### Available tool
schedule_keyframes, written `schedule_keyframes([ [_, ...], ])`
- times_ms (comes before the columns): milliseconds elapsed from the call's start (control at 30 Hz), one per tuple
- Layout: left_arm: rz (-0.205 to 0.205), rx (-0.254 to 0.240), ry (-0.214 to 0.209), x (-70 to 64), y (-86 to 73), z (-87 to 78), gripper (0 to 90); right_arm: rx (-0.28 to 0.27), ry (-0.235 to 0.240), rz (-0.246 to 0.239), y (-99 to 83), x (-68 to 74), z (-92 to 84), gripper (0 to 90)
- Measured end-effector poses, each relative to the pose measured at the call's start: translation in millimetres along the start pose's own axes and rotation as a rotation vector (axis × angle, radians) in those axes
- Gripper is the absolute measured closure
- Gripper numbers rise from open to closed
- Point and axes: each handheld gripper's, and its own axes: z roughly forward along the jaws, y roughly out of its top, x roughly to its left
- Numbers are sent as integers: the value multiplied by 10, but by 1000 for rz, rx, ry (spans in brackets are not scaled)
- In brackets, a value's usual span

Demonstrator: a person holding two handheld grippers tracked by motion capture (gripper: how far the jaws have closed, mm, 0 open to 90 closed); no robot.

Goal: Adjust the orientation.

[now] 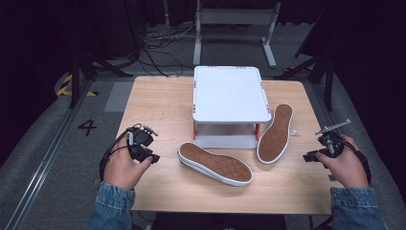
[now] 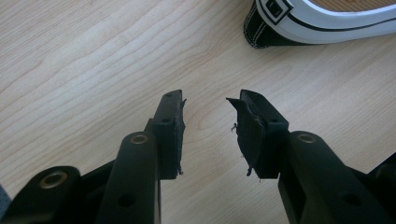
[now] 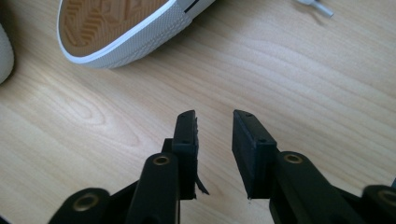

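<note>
In the high view, a light wooden counter [image 1: 158, 103] carries a white rectangular tray-like stand with low rims and orange legs [image 1: 231, 93]. Its flat top holds nothing. In front of the stand, two canvas sneakers with white rubber edges and brown ribbed soles lie with the soles turned up. The nearer sneaker [image 1: 214, 164] lies across the middle of the counter, just in front of the stand. The second sneaker [image 1: 276, 133] lies beside the stand's right legs, pointing away from the person, and its heel is near the toe end of the first one. The left hand-held gripper [image 1: 154, 158] is above the left part of the counter, near the heel of the nearer sneaker but apart from it. The right hand-held gripper [image 1: 307, 156] is at the right edge, near the second sneaker and apart from it.

In the left gripper view, the two black jaws stand spread with bare wood between them. They hold and touch nothing. The black heel of the nearer sneaker [image 2: 322, 21] is ahead, to the upper right.

In the right gripper view, the jaws are also parted, with a narrower gap, and only wood lies between them. The second sneaker [image 3: 126, 28] is ahead at the upper left, not touched. A small white lace tip [image 3: 317, 7] lies at the upper right.
</note>
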Motion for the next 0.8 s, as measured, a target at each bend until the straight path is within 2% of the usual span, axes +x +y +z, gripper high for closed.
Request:
schedule_keyframes([
  [67,-8,-19,-7,-10,-1,-28,588,-28,-28,-17,1,3,-7,647],
  [133,-3,-28,-22,-28,13,-39,575,-35,-27,-10,-3,-1,-11,641],
  [300,47,-20,-50,-126,74,-20,556,-44,-18,27,-72,-37,-19,625],
  [367,68,-13,-76,-178,102,-7,555,-40,-22,29,-96,-50,-13,618],
  [467,109,-29,-64,-269,171,10,553,-43,-25,31,-126,-36,-16,609],
  [500,109,-29,-64,-269,171,10,575,-43,-25,31,-126,-36,-16,609],
  [567,158,-45,-90,-400,257,23,607,-52,-29,26,-136,-9,-26,610],
  [633,193,-41,-120,-501,332,54,672,-51,-23,22,-148,6,-28,612],
  [667,193,-41,-120,-501,332,54,690,-51,-23,22,-148,6,-28,612],
  [700,231,-28,-132,-610,400,100,715,-50,-24,22,-168,15,-34,612],
  [733,251,-12,-150,-661,427,121,737,-49,-29,22,-183,20,-39,612],
  [767,251,-12,-150,-661,427,121,742,-49,-29,22,-183,20,-39,612],
  [800,268,-4,-159,-706,451,134,742,-51,-29,22,-200,23,-43,612],
])
